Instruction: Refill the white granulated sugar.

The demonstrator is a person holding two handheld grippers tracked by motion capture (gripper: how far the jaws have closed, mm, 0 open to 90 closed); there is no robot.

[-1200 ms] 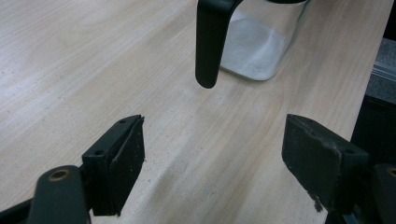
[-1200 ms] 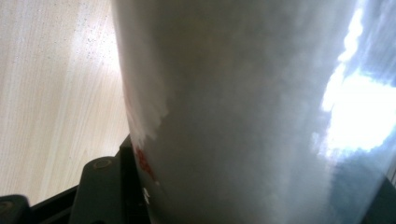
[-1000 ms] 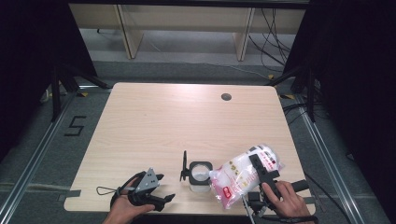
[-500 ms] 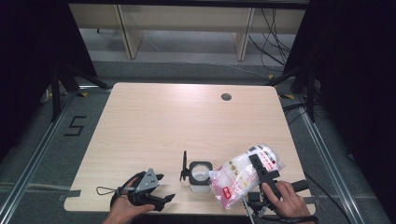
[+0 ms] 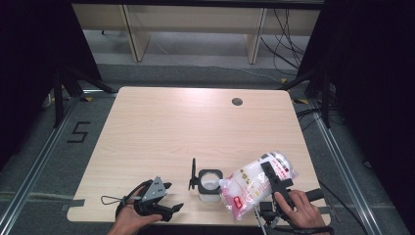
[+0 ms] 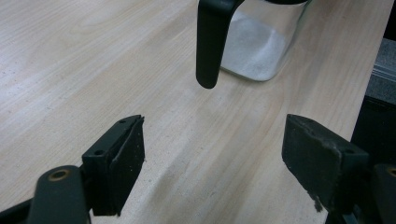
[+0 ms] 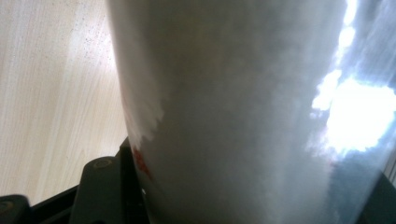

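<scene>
Pale wood forms the table (image 5: 161, 132), and all the work sits along its near edge. At the left, the left gripper (image 5: 172, 209) rests low over the wood with its jaws apart and nothing between them; in the left gripper view its pads (image 6: 128, 154) frame bare tabletop, with the black handle (image 6: 210, 42) of the jar hanging just ahead.

At centre stands the clear jar (image 5: 210, 185), upright, mouth open, with a shallow layer of white granules in the bottom.

At the right, the right gripper (image 5: 274, 178) is clamped across the middle of a plastic bag (image 5: 252, 183) of white granules. The bag is tilted, its lower corner spout touching or just over the jar's rim.

The step in hand appears to be pouring from bag to jar. To do it well:
- Keep the spout centred over the mouth, not the rim.
- Raise the bag's rear end gradually, so the flow stays thin.
- Hold the clamp firm; a soft bag can sag and shift the spout.
- Bring the free gripper to the handle if the jar needs steadying.
</scene>
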